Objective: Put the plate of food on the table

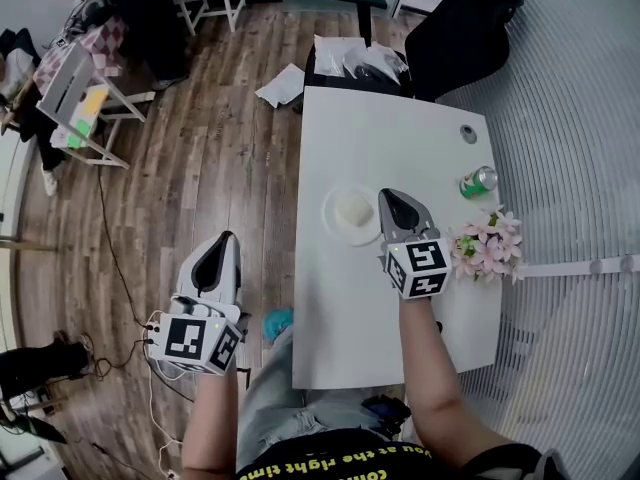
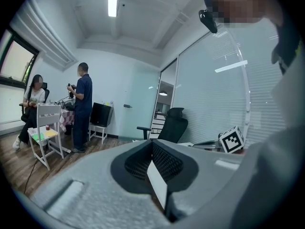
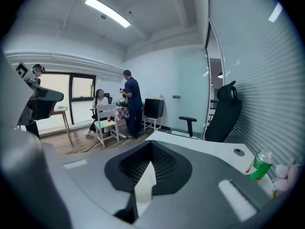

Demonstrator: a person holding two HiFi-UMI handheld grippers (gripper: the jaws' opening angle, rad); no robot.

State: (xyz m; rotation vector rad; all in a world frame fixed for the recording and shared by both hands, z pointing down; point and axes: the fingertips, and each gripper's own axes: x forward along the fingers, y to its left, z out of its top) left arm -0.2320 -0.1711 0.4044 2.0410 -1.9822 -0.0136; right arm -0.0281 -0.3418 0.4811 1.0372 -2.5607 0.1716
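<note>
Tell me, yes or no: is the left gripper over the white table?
No: in the head view the left gripper hangs over the wooden floor, off the left edge of the white table.

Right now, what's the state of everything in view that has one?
Left hand-held gripper: shut, empty, off the table's left side.
Right hand-held gripper: shut, empty, over the table by the plate.
Plate: flat on the white table, not gripped.
Food: on the plate.
Green can: upright on the table.
</note>
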